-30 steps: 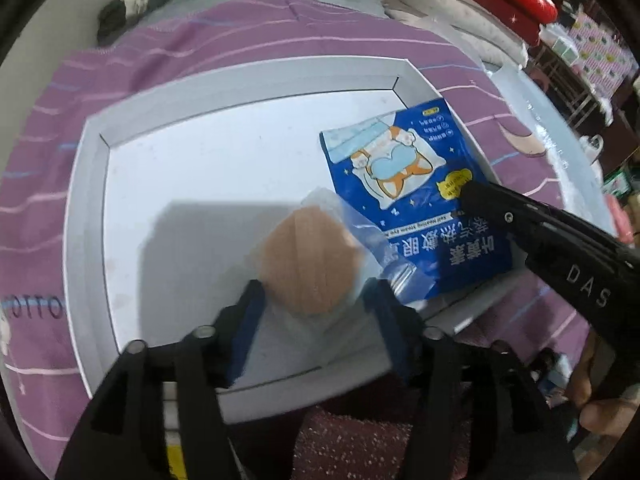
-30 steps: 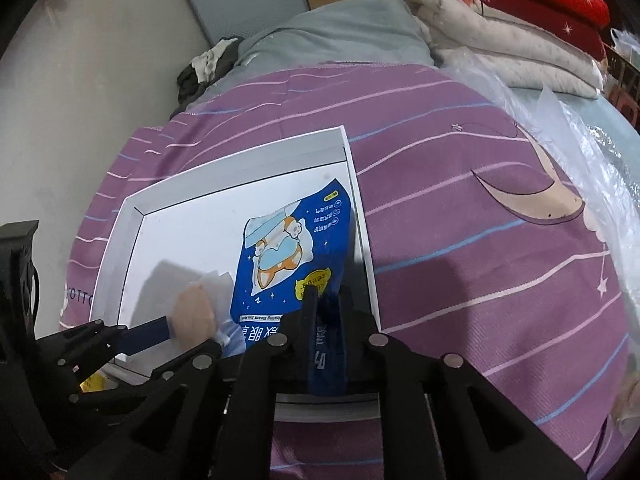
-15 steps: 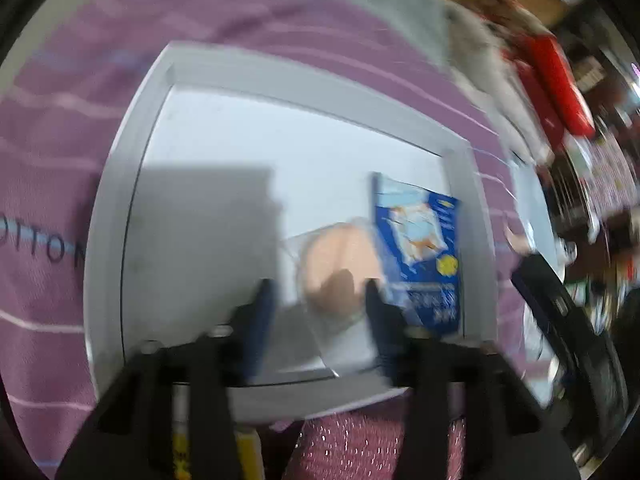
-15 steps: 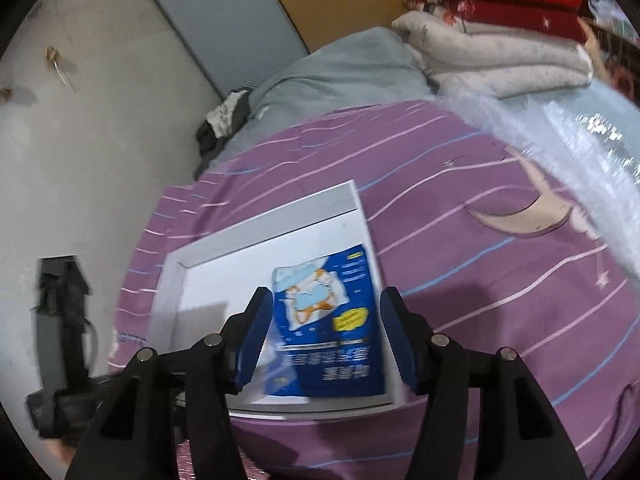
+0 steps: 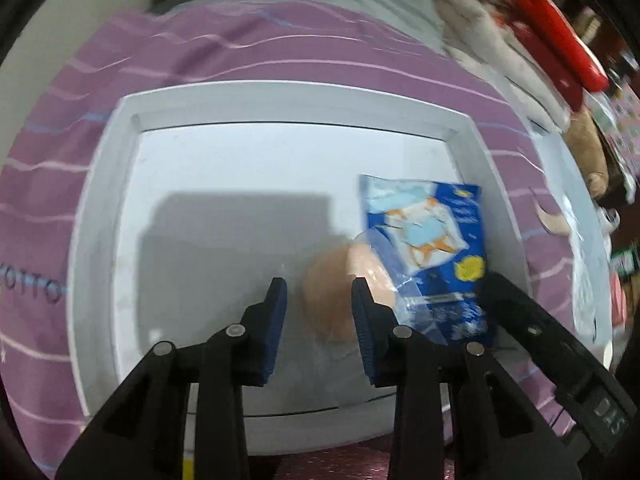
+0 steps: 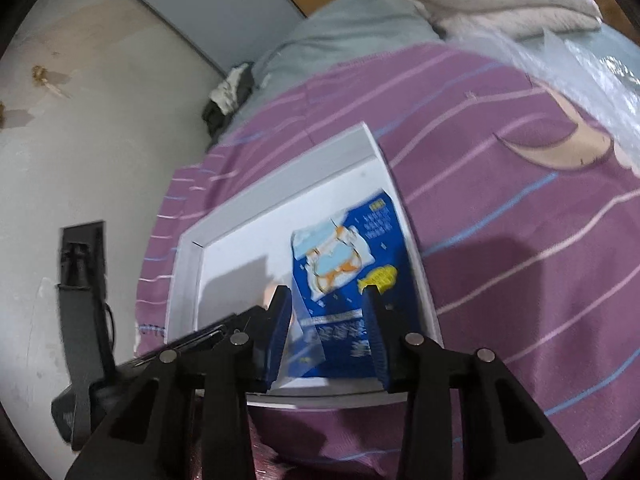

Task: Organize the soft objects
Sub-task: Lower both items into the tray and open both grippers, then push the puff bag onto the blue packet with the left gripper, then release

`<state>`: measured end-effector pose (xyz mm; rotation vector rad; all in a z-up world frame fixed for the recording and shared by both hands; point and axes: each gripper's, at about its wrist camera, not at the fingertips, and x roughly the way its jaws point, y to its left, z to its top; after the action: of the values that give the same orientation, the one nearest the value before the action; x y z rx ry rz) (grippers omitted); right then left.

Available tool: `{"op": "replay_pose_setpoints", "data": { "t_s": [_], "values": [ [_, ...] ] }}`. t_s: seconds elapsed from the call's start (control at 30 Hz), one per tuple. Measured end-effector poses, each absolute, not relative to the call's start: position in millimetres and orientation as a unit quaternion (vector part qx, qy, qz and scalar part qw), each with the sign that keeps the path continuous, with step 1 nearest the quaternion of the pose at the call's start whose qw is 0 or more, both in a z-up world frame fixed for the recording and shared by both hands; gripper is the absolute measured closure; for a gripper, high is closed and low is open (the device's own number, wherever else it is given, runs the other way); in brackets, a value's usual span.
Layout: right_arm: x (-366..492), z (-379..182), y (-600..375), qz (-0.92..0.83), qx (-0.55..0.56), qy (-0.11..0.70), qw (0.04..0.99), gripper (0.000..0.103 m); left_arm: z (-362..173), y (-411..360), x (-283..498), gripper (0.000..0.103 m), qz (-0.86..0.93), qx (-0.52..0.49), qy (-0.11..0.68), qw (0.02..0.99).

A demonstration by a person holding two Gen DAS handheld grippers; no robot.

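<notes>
A white tray lies on a purple striped bedspread. A blue packet with a cartoon dog rests flat in the tray's right part. Its lower left corner overlaps a round beige pad in a clear wrapper. My left gripper hovers over the pad's left half, jaws narrow but apart, pinching nothing. My right gripper hangs over the blue packet near the tray's front rim. Its jaws are closing, the packet lies beneath the gap, and the pads do not press on it.
Folded red and white quilts are stacked at the back right, beside a grey blanket. A dark cloth bundle lies by the wall. Clear plastic sheeting covers the bed's right side. A black stand sits left of the bed.
My right gripper was shut on the blue packet's edge, then let go and pulled back; the packet now lies flat, overlapping the pad. My left gripper's jaws narrowed and shifted left of the pad.
</notes>
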<state>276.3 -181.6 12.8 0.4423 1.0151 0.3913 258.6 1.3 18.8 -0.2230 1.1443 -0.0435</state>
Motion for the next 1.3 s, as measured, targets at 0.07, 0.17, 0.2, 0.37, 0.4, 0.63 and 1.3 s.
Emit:
{"op": "replay_pose_setpoints", "data": {
  "t_s": [0.07,0.17,0.2,0.37,0.4,0.63,1.3],
  "values": [
    [277.2,10.9,-185.1,0.181,0.215,0.482,0.830,0.067,18.7,-3.6,259.1,0.069,-0.040,-0.097,0.538,0.836],
    [276.3,10.5,-187.3,0.180,0.217,0.481,0.830,0.067,21.9,-4.0,258.4,0.068,-0.051,-0.096,0.529,0.842],
    [276.2,10.1,-187.4,0.179,0.215,0.481,0.831,0.067,23.7,-2.7,258.0,0.069,-0.059,-0.102,0.523,0.844],
    [274.3,11.3,-186.4,0.170,0.207,0.485,0.833,0.067,23.8,-12.3,260.7,0.069,-0.094,-0.111,0.525,0.839],
    [274.5,11.6,-186.8,0.170,0.210,0.485,0.832,0.067,21.7,-15.4,262.9,0.069,-0.094,-0.109,0.530,0.836],
    [272.1,17.1,-196.6,0.169,0.226,0.480,0.831,0.067,21.2,-28.3,257.6,0.069,-0.126,-0.113,0.539,0.825],
    [267.2,29.5,-218.9,0.163,0.235,0.473,0.834,0.067,34.6,-61.8,244.6,0.066,-0.112,-0.058,0.521,0.844]
  ]
}}
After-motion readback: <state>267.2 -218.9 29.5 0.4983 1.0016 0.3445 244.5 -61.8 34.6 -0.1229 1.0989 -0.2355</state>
